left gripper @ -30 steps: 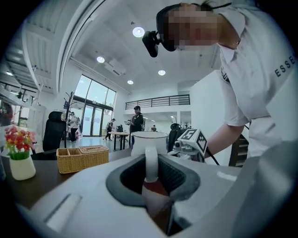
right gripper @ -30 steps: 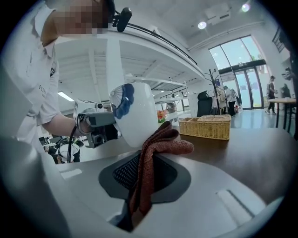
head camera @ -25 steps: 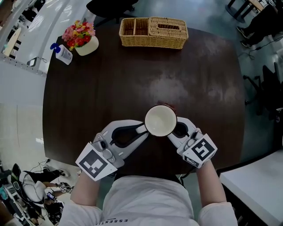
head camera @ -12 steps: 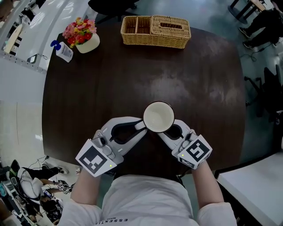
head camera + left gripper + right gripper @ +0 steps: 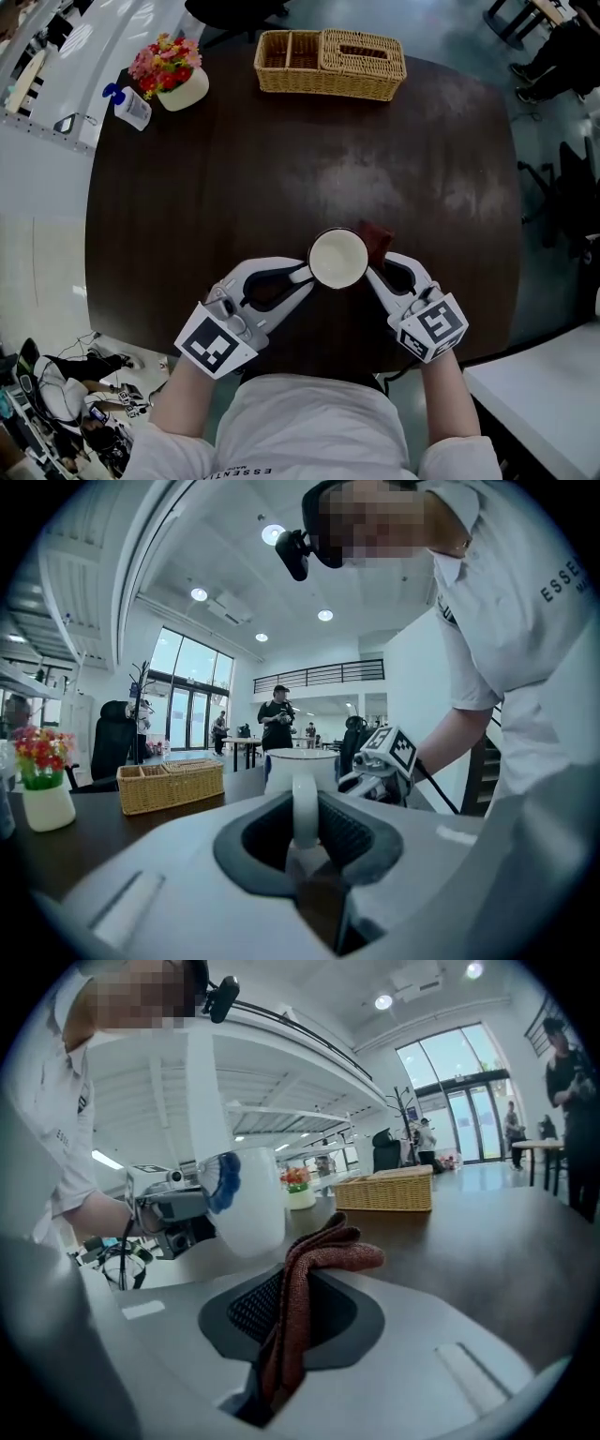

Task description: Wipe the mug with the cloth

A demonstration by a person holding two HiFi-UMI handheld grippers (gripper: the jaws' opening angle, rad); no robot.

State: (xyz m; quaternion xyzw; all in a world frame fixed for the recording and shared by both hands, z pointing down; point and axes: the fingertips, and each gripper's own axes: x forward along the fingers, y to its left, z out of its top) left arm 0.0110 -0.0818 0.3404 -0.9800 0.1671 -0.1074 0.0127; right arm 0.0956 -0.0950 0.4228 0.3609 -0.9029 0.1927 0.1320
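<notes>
Mug (image 5: 337, 259) at table's (image 5: 234, 169) near middle, handle clamped in left gripper (image 5: 302, 274); right gripper (image 5: 375, 268) pinches red cloth (image 5: 380, 237) just beside mug's far-right side; best approach: hold mug steady, press cloth flat w/ slow strokes.

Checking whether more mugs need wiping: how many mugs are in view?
1: the white mug, its handle clamped in the left gripper, with the right gripper holding the cloth beside it. None seems hidden.

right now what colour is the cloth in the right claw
Rusty reddish-brown cloth, clearest in the right gripper view.
</notes>
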